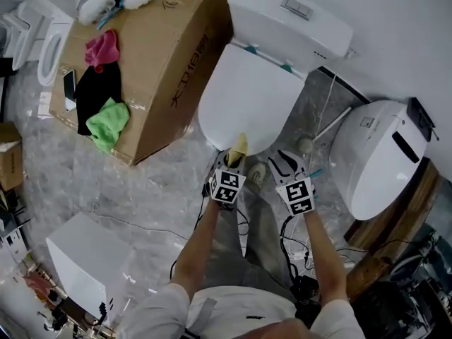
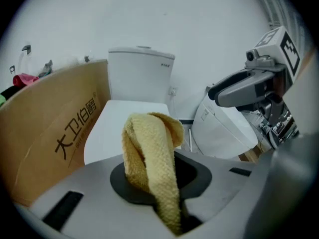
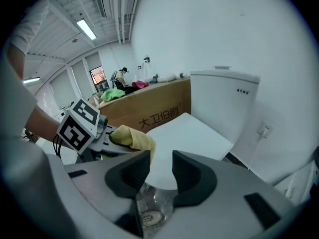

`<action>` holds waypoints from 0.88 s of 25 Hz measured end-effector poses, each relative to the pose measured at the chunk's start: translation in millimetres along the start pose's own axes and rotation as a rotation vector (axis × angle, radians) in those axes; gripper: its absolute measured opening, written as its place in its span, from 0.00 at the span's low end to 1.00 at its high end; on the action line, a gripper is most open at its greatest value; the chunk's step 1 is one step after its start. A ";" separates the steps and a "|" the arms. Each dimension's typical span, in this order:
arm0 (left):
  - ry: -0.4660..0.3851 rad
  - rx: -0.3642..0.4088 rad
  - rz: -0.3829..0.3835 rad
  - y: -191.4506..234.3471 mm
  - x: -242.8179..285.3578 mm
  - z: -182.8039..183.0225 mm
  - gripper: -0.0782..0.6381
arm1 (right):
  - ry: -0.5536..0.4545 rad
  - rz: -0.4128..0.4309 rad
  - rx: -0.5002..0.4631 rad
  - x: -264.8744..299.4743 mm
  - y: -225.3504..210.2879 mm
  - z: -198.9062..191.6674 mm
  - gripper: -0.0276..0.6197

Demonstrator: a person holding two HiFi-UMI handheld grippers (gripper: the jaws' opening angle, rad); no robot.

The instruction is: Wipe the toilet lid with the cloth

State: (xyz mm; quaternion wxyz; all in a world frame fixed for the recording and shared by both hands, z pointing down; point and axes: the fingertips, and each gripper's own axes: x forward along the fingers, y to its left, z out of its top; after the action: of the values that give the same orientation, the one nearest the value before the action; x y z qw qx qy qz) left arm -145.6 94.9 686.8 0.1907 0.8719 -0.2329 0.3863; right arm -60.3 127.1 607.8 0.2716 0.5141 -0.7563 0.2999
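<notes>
The white toilet lid (image 1: 251,101) is down, below the tank (image 1: 289,13). My left gripper (image 1: 233,159) hovers at the lid's near rim, shut on a folded yellow cloth (image 1: 239,147). In the left gripper view the cloth (image 2: 152,148) stands up out of the left gripper (image 2: 157,183), with the lid (image 2: 114,128) just beyond it. My right gripper (image 1: 284,162) is beside it to the right, off the lid's front edge. Seen in its own view, the right gripper (image 3: 160,171) is open with a narrow gap and holds nothing; the cloth (image 3: 132,136) shows to its left.
A large cardboard box (image 1: 162,55) left of the toilet carries pink (image 1: 102,48), black (image 1: 99,90) and green cloths (image 1: 109,122). A second toilet (image 1: 381,154) lies on a wooden pallet (image 1: 395,217) at the right. A white box (image 1: 88,260) stands at lower left. Cables (image 1: 296,253) trail on the floor.
</notes>
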 end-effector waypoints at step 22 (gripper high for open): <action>-0.330 0.120 0.045 -54.0 -248.0 235.0 0.22 | -0.344 -0.067 -0.009 -218.2 38.6 198.6 0.28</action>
State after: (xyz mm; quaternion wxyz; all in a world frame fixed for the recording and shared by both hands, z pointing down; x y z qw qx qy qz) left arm -125.3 82.9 341.8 0.0889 0.9278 -0.2574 0.2551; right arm -46.4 126.9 310.6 0.1502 0.5817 -0.7753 0.1950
